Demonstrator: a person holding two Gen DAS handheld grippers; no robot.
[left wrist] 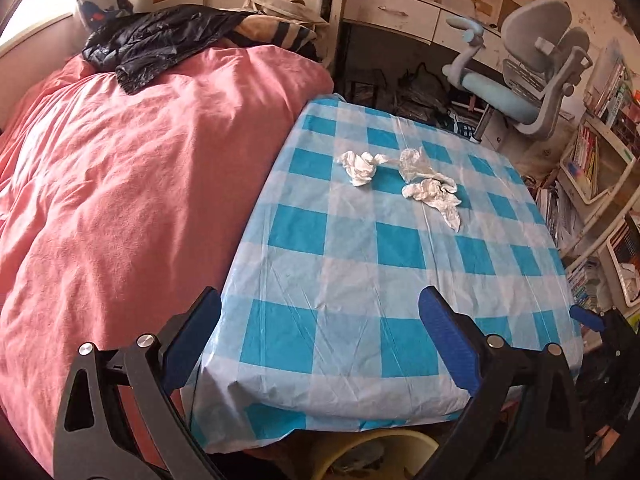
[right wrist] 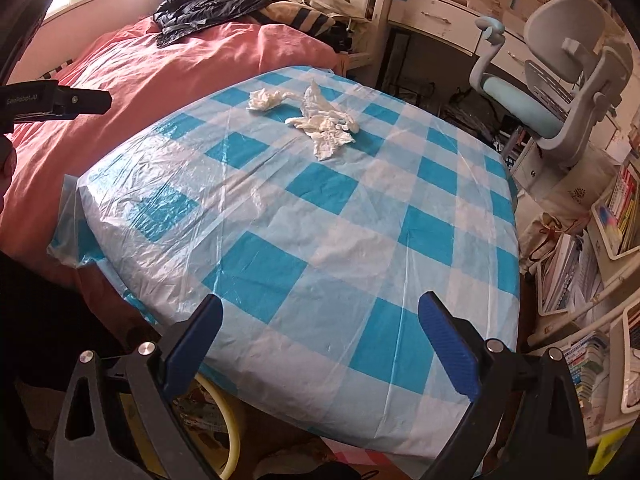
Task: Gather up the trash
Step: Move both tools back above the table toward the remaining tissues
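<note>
Below the table's near edge, a yellow-rimmed bin (right wrist: 230,420) sits on the floor, partly hidden by the checked blue-and-white tablecloth (left wrist: 360,280). The left gripper (left wrist: 320,336) and the right gripper (right wrist: 320,340) both hover over that near edge, jaws spread wide, holding nothing and touching nothing. The trash lies well beyond them, toward the far edge: 1 crumpled tissue (left wrist: 360,166) nearer the bed-side edge, and 2 more tissues (left wrist: 430,186) bunched together just beside it. To collect them cleanly, each claw would likely need to reach across the table, come down over a wad's thickest part and pinch paper alone, since the slick plastic cover looks apt to snag. A pink quilt (left wrist: 120,180) flanks the table.
</note>
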